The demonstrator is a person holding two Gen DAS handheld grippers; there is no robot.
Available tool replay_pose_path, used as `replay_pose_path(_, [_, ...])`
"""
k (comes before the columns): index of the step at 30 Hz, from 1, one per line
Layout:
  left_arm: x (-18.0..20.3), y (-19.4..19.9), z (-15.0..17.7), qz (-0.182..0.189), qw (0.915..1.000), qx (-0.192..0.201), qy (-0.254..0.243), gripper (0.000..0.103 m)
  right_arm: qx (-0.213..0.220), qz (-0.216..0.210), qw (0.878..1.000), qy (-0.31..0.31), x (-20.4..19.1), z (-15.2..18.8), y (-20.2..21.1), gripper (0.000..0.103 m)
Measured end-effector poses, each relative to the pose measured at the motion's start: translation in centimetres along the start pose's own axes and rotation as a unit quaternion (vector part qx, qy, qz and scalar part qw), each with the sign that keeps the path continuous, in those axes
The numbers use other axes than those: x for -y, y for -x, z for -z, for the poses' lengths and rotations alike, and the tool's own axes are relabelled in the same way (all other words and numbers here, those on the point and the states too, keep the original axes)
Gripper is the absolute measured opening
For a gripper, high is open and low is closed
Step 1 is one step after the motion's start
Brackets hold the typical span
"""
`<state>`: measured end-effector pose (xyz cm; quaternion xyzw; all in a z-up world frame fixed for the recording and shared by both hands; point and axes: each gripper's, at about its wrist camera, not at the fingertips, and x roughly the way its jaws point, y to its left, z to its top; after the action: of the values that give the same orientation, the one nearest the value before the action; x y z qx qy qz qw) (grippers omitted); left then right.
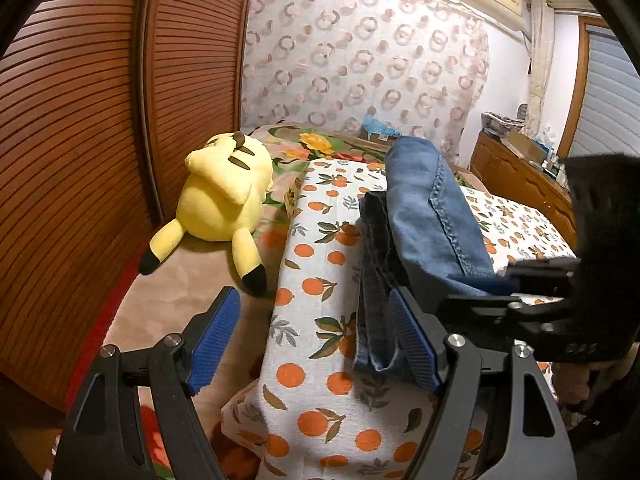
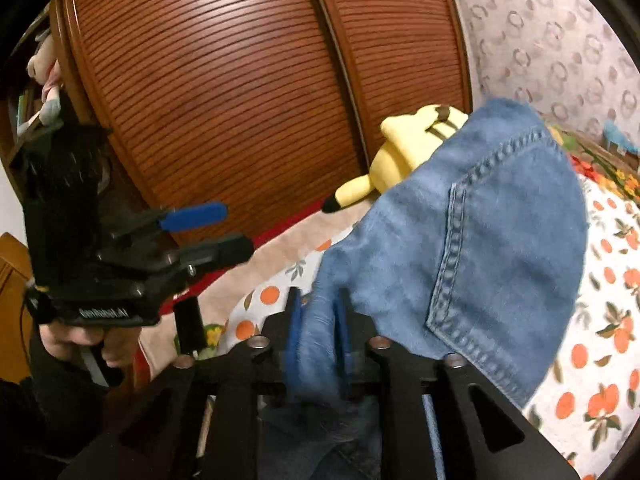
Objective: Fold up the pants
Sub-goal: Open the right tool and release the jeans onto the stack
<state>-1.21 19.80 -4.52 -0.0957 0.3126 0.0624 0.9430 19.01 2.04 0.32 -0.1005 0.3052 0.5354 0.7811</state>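
Open left tongs beside folded jeans on orange-print bedding

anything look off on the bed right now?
The folded blue denim pants sit uneven: darker layers stick out from under the top fold instead of lining up. The yellow plush toy lies face down beside the orange-print bedding. Nothing looks spilled or damaged.

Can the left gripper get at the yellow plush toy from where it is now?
Probably yes: the left gripper is open and holds nothing, and bare bedding lies between it and the yellow plush toy; the jeans lie off to the side.
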Motion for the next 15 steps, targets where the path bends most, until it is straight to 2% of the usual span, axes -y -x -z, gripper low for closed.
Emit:
replay_pose_path(1, [0.2, 0.0, -0.1, 0.002, 1.0000, 0.001, -0.001, 0.078, 0.001, 0.008, 1.000, 0.002, 0.0, -0.2, 0.3, 0.044])
replay_pose_path(4, [1.1, 0.1, -0.3, 0.006, 1.0000, 0.003, -0.006, 0.078, 0.024, 0.016, 1.000, 0.007, -0.3, -0.6, 2.5, 0.047])
replay_pose_path(9, [2.6, 0.2, -0.8, 0.025, 0.9995, 0.006, -0.016, 0.078, 0.056, 0.064, 0.996, 0.008, 0.8, 0.1, 6.4, 0.054])
replay_pose_path(15, [4.7, -0.9, -0.5, 0.050, 0.9981, -0.007, -0.035, 0.078, 0.039, 0.131, 0.991, 0.013, 2.6, 0.3, 5.6, 0.064])
